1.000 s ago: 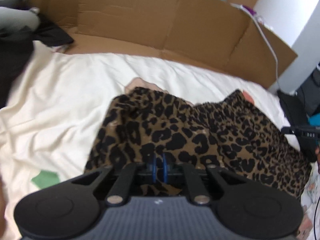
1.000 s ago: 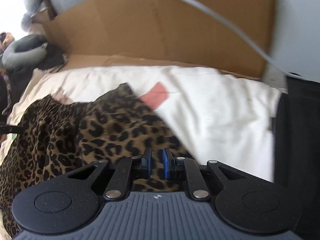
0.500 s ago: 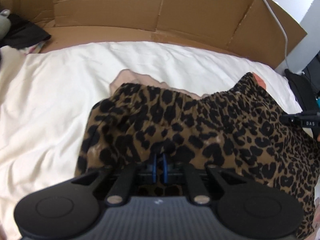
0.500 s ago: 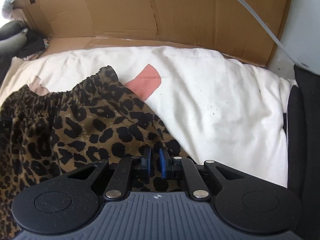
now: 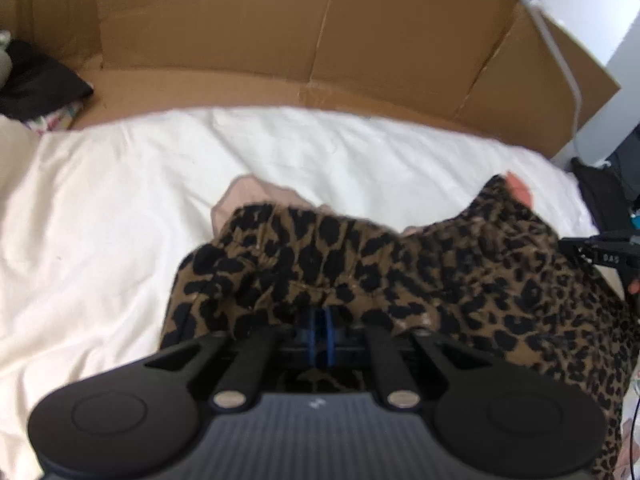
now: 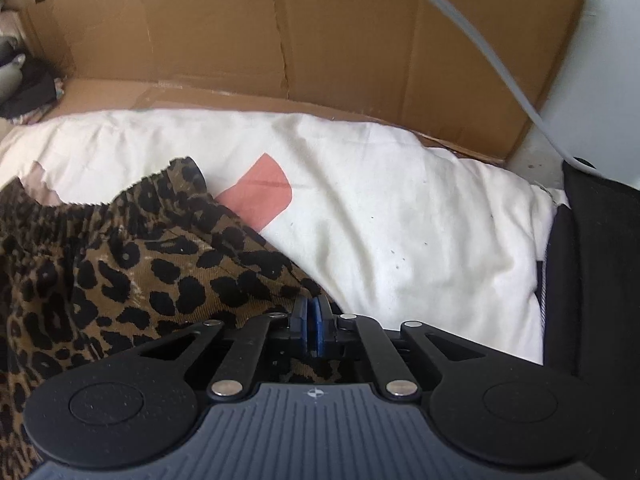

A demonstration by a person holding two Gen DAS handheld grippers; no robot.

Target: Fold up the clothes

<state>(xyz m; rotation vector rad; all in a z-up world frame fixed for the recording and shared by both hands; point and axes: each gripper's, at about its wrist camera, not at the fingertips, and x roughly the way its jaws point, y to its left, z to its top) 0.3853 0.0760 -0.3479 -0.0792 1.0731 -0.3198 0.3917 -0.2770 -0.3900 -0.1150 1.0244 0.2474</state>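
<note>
A leopard-print garment (image 5: 400,264) with an elastic waistband lies on a cream sheet (image 5: 120,208). My left gripper (image 5: 319,330) is shut on a fold of its near edge. The same leopard-print garment (image 6: 140,264) fills the left of the right wrist view, its gathered waistband pointing away. My right gripper (image 6: 311,322) is shut on the garment's right edge, the blue pads pressed together over cloth. The right gripper's tip (image 5: 592,250) shows at the far right of the left wrist view, at the garment's edge.
Brown cardboard walls (image 5: 304,40) stand along the far side of the sheet (image 6: 400,208). A pink patch (image 6: 260,192) marks the sheet beside the waistband. Dark clothes (image 5: 36,84) lie at the far left, a black bag (image 6: 592,280) at the right, and a grey cable (image 6: 480,48) hangs across.
Both grippers have carried the garment toward the cardboard wall, spreading the waistband forward on the sheet. The right gripper's pads have closed tighter on the cloth.
</note>
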